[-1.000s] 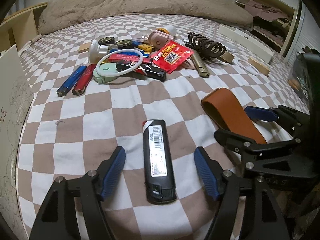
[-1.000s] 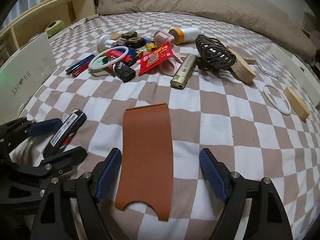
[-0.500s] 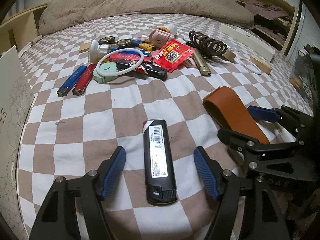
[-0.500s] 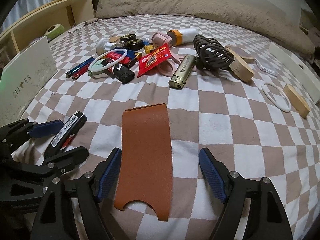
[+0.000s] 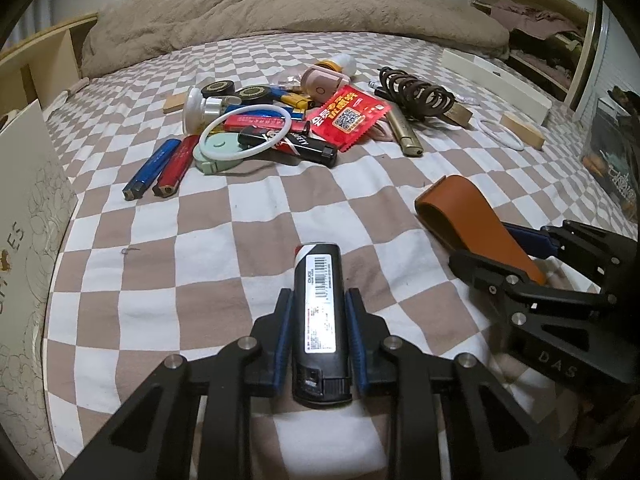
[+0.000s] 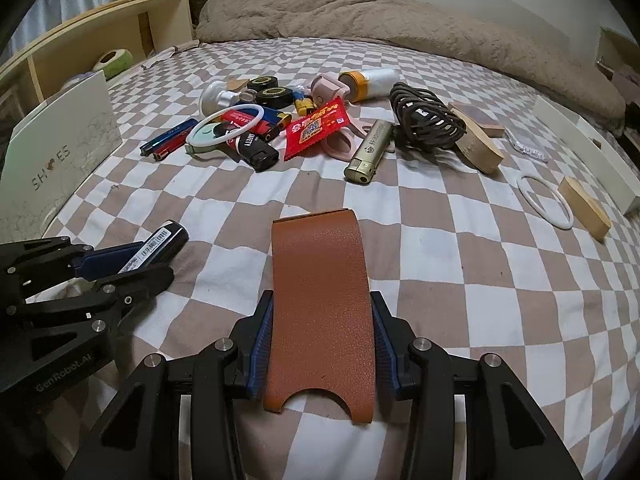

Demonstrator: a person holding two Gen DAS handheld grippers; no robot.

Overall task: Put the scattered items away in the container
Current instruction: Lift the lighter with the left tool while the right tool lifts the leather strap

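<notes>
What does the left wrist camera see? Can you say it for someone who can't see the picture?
The left tongs are closing on a black lighter lying on a brown-and-white checked bedspread, blue pads against its sides. To the right, the right tongs close on a tan leather sleeve. Farther back lies a pile of lighters, rings, a red packet and a coiled cable.

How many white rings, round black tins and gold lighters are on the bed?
White rings: 2
Round black tins: 2
Gold lighter: 1
Total: 5
</notes>
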